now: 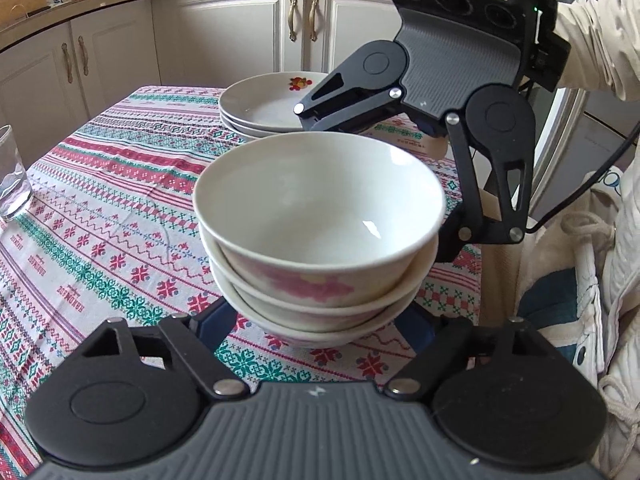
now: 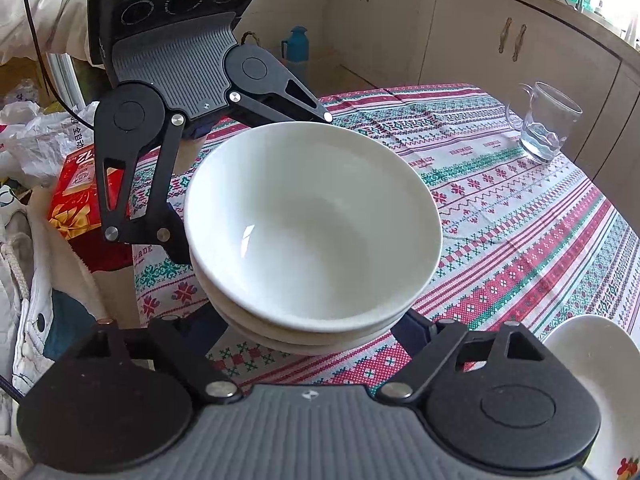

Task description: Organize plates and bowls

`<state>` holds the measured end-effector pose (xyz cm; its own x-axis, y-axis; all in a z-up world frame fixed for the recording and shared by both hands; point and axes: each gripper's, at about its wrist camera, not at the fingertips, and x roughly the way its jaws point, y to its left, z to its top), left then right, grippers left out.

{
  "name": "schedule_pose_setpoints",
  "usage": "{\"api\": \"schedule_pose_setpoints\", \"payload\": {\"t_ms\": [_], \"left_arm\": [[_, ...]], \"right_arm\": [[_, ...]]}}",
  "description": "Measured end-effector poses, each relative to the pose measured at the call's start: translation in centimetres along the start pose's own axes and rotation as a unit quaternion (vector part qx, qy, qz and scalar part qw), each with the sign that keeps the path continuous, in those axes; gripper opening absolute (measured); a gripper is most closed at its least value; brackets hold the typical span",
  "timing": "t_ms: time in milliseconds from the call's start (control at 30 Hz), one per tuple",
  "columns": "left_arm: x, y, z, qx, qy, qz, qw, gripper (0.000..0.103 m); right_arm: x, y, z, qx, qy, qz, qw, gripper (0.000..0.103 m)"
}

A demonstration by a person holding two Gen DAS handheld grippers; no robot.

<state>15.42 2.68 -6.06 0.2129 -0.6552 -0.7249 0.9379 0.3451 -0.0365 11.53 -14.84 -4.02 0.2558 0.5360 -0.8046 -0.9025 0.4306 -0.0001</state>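
Observation:
A stack of three white bowls (image 1: 320,232) with pink flower prints stands on the patterned tablecloth (image 1: 100,220); it also shows in the right wrist view (image 2: 312,224). My left gripper (image 1: 320,320) is open, its fingers spread around the lowest bowl from the near side. My right gripper (image 1: 376,184) is open and reaches around the stack from the far right side; its own view has its fingers (image 2: 416,328) wide either side of the stack's base. A stack of white plates (image 1: 268,106) with a fruit print sits behind the bowls.
A clear glass (image 1: 12,176) stands at the table's left edge, also in the right wrist view (image 2: 544,124). A plate rim (image 2: 600,380) lies at the lower right. Cabinets (image 1: 240,28) stand behind. A red box (image 2: 80,192), bags and a teal flask (image 2: 298,44) sit off the table.

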Motion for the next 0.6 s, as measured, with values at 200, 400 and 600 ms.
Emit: {"api": "schedule_pose_setpoints", "payload": {"t_ms": [200,400,600], "left_arm": [[-0.1,0.05,-0.06,0.006,-0.002,-0.004,1.0,0.084],[-0.16,0.06,-0.06,0.005,-0.002,-0.007,1.0,0.084],[-0.15,0.07,0.07,0.006,0.001,-0.007,1.0,0.084]], "right_arm": [[-0.02,-0.17,0.24,-0.003,0.006,0.005,1.0,0.09],[0.06,-0.37,0.41,-0.002,0.012,0.01,1.0,0.091],[0.11,-0.42,0.51,-0.001,0.017,0.011,1.0,0.091]]}}
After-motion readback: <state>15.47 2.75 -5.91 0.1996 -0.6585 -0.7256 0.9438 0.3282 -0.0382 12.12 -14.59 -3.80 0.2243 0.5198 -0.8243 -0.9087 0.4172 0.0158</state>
